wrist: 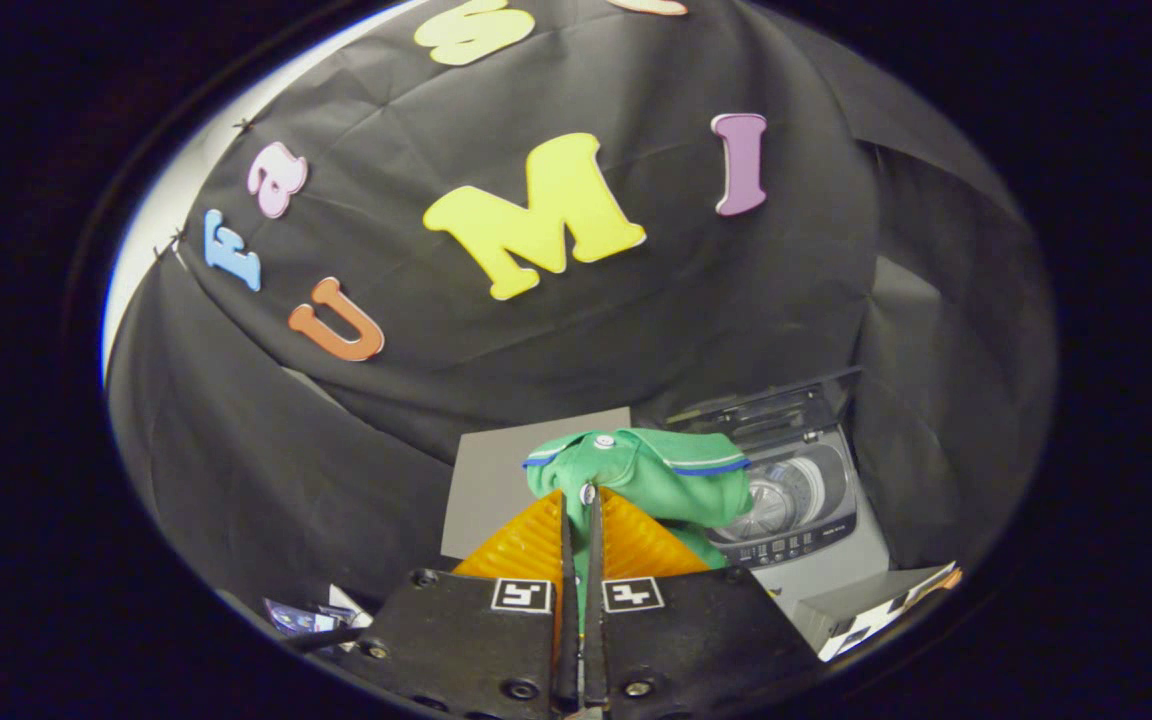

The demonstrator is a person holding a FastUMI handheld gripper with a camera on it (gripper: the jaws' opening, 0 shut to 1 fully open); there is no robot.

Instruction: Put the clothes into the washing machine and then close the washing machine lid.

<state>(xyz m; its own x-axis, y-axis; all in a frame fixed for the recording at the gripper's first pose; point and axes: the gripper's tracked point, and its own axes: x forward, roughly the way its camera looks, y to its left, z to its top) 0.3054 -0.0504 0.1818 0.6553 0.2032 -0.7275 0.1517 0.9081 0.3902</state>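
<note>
My gripper [581, 497] has its two fingers pressed nearly together, and a fold of the green polo shirt [651, 477] is pinched between their tips; a small white button sits right at the pinch. The shirt bunches up just ahead of the fingers, its collar trimmed in blue and white, and part of it hangs down behind the right finger. Beyond the shirt and off to the right stands the top-loading washing machine [796, 495], its lid [771, 408] tipped up at the back, the drum open and the control panel along the near rim. A grey board [496, 485] sits behind the shirt to the left.
</note>
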